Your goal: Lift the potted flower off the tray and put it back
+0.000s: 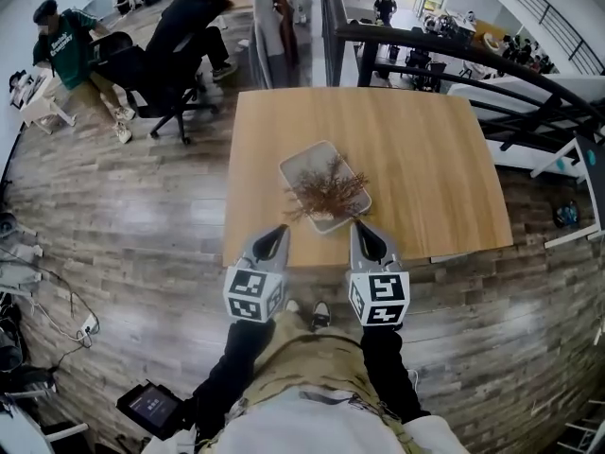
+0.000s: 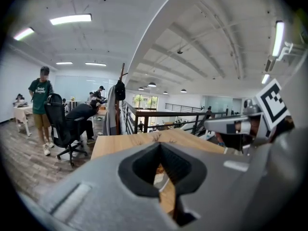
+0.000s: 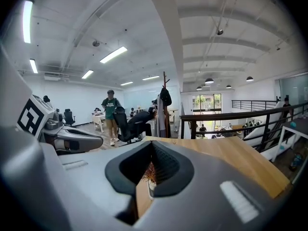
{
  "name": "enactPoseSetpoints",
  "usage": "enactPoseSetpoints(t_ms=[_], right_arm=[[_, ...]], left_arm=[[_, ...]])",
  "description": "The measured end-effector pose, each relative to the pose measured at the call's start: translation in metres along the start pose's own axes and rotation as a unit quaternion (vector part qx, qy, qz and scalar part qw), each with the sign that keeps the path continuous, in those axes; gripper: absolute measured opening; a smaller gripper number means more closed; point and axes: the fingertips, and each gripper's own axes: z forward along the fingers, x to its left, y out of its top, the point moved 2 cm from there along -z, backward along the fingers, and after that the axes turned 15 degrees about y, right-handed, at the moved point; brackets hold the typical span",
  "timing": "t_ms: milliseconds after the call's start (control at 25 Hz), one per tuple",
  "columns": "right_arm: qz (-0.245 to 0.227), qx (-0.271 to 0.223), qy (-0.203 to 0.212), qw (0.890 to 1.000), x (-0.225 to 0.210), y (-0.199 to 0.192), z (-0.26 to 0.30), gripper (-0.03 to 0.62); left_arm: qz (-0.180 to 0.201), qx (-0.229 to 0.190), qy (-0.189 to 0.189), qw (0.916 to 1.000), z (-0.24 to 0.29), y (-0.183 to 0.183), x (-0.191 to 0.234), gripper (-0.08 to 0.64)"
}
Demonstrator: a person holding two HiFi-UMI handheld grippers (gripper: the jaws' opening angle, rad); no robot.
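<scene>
Mostly, the clenched, empty left hand-held gripper [image 2: 160,145] and right hand-held gripper [image 3: 153,144] hide the potted flower [image 3: 150,172].

Head cam: high over near table [image 1: 425,159] edge, facing steeply down. Gripper cams: low at the near edge, on left gripper [image 1: 280,228] and right gripper [image 1: 358,224], facing almost level across toward far railing [image 3: 231,114]. All three share table and tray [image 1: 301,164].

A: "Table [image 1: 425,159]?"
B: "Honey wood grain. Tray [image 1: 302,164] off-white, flower [image 1: 329,192] rust-brown, floor [image 1: 113,206] grey-brown planks."
A: "Left gripper [image 1: 282,229], right gripper [image 1: 359,225]?"
B: "Both grey, with black-and-white square markers."
</scene>
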Motion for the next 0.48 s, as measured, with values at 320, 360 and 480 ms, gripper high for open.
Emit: enactPoseSetpoints(t_ms=[320, 360, 480], right_arm=[[0.013, 0.032, 0.004, 0.999, 0.01, -0.02, 0.037, 0.005], [0.017, 0.039, 0.006, 0.999, 0.012, -0.027, 0.042, 0.005], [0.03, 0.062, 0.01, 0.998, 0.014, -0.049, 0.054, 0.005]], left_arm=[[0.002, 0.027, 0.006, 0.9996, 0.014, -0.021, 0.033, 0.002], [0.001, 0.033, 0.008, 0.9994, 0.016, -0.026, 0.038, 0.002], [-0.006, 0.055, 0.012, 0.9984, 0.022, -0.045, 0.046, 0.002]])
